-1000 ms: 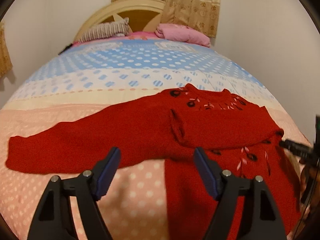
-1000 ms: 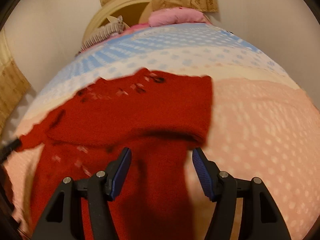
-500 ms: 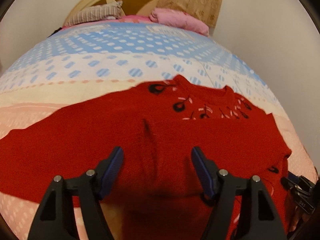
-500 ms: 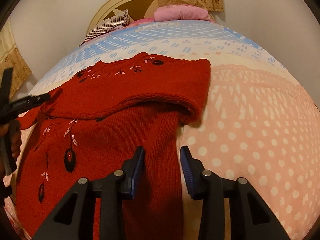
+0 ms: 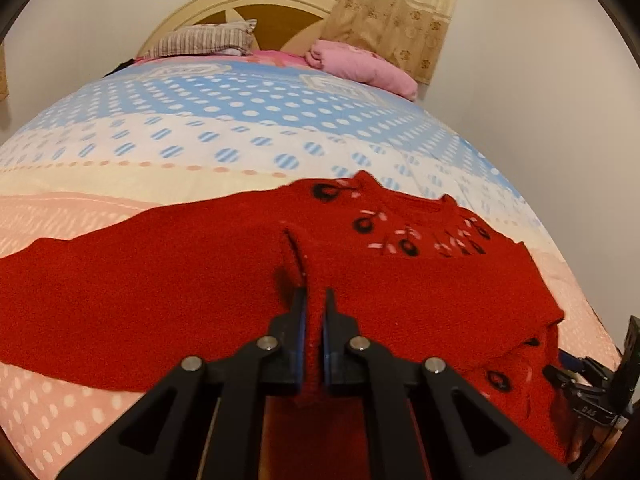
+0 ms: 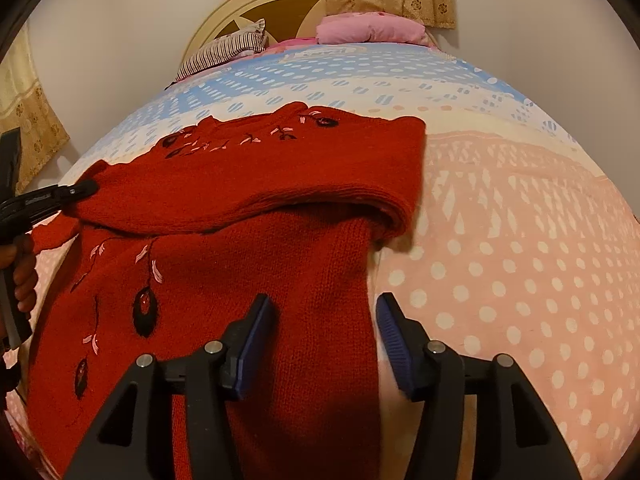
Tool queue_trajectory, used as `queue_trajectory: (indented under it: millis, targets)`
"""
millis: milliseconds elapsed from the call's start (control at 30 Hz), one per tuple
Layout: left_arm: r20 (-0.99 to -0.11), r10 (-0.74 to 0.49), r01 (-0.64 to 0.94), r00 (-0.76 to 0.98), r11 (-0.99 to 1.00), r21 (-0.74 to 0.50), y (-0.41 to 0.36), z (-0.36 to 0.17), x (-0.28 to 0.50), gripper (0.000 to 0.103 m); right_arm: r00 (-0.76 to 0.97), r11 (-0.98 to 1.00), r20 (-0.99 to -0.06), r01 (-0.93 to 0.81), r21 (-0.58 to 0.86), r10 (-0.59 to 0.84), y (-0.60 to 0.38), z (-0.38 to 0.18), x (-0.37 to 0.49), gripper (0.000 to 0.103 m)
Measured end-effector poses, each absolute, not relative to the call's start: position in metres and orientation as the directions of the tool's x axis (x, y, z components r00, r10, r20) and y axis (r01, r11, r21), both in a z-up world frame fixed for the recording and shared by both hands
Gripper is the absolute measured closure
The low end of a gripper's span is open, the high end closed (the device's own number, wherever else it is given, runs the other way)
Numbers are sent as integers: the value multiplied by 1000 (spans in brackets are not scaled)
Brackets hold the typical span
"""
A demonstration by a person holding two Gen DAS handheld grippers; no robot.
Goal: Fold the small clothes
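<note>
A red knit sweater with black and pink embroidery lies on the bed, one sleeve folded across its chest and the other stretched out to the left. My left gripper is shut on a pinch of the sweater near the end of the folded sleeve; it also shows in the right wrist view. In the right wrist view the sweater fills the middle. My right gripper is open over the sweater's right edge, low above the fabric; its body shows at the right edge of the left wrist view.
The bed has a pink, cream and blue dotted cover. A striped pillow and a pink pillow lie by the cream headboard. Walls and curtains stand behind and to the sides.
My left gripper moved forward onto the sweater and closed on the fabric. My right gripper narrowed half a second ago and has opened wide again over the sweater's right edge.
</note>
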State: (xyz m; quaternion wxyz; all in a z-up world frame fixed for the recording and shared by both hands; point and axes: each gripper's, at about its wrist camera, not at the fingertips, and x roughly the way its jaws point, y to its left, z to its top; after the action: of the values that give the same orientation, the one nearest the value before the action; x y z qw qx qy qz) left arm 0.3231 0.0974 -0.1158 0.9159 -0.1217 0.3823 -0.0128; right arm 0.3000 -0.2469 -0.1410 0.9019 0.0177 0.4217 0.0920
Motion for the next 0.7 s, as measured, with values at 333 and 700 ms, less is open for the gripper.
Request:
queue_trajectory:
  millis: [333,700]
  targets:
    - [-695,-75,-75,715,980,-182,86,-106,296,31,634,978,-745,-150,143,206,-253,-126,269,43]
    - [-734,4,37,679,999,39,29,-143,205,22,566,948,-807,-317,-26,167,-221,-135,190,43]
